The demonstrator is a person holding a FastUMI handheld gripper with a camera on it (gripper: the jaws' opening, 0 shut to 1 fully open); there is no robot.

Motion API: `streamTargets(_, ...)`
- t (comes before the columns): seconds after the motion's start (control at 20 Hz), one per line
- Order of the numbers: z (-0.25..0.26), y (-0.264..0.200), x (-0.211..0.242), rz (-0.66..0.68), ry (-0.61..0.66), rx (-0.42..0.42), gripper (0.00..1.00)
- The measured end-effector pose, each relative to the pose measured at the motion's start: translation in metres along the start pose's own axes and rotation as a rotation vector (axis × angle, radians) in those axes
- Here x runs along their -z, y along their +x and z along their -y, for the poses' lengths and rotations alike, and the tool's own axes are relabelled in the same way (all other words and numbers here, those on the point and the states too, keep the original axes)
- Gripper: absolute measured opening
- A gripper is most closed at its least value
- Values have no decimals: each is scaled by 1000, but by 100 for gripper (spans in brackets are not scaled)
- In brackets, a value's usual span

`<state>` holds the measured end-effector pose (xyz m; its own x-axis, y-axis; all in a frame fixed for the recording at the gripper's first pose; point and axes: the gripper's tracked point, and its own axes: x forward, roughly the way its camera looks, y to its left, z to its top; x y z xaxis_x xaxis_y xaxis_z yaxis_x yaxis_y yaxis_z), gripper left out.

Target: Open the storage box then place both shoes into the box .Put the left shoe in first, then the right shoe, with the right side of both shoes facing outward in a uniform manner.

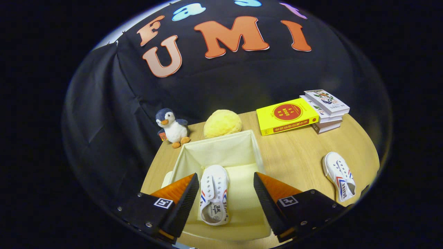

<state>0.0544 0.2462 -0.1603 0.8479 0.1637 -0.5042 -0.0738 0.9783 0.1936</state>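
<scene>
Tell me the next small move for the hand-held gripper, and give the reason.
Probably swing the hand-held gripper over to the second shoe on the table beside the storage box. One shoe already lies inside the open box, between the spread fingers, which touch nothing. The other shoe lies apart on the bare wood, so it looks like the next pick.

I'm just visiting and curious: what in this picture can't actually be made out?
- Storage box: its near end is hidden behind the open gripper in the gripper view.
- Shoe in the box: its outer sides are hidden, seen from above.
- Shoe on the table: its heel is cut off by the picture's edge.
- Books: cover print too small.
</scene>
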Motion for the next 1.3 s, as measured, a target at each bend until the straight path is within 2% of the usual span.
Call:
streamTargets(0.1, 25, -7, -11, 26, 7, 15, 98)
streamTargets(0.55, 153, -35, -20, 44, -1, 101, 98)
streamTargets(1.0, 274, -53, 4, 13, 17, 173, 99)
streamTargets(1.3, 336, -50, 45, -43, 41, 217, 99)
